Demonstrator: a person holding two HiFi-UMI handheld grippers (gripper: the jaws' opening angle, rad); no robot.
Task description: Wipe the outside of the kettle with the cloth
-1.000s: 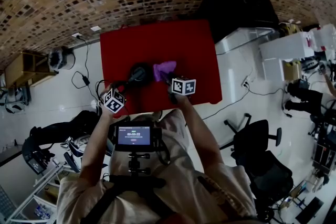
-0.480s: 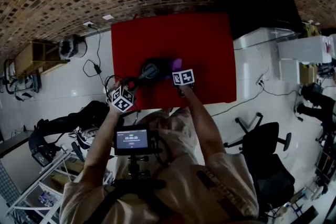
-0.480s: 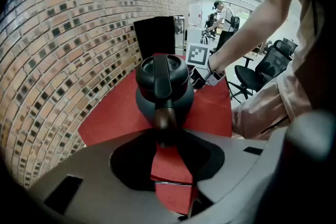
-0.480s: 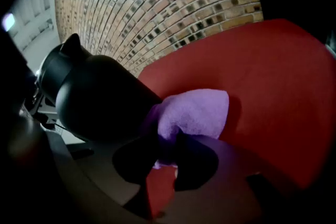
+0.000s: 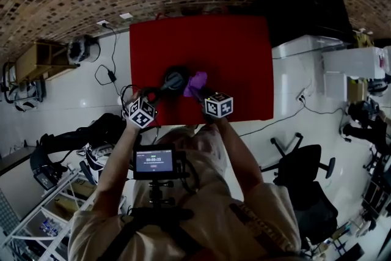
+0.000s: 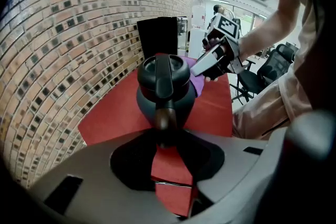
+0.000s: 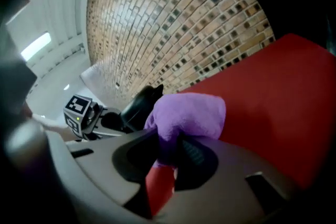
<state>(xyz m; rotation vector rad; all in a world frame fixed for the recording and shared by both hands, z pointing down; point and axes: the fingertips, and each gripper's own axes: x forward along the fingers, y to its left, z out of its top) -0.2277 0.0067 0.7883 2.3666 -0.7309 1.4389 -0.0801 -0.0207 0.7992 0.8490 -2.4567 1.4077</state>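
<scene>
The kettle (image 5: 174,79) is black and rounded and stands upright on the red worktop (image 5: 235,52). Its handle (image 6: 163,76) arches over the top and runs down between the left tongs (image 6: 166,131), which clamp it. The cloth (image 7: 190,114) is purple and soft, bunched into a wad. It is pinched in the right tongs (image 7: 169,153) and bulges past their tips, just beside the kettle's side. Whether it touches the kettle cannot be told.
</scene>
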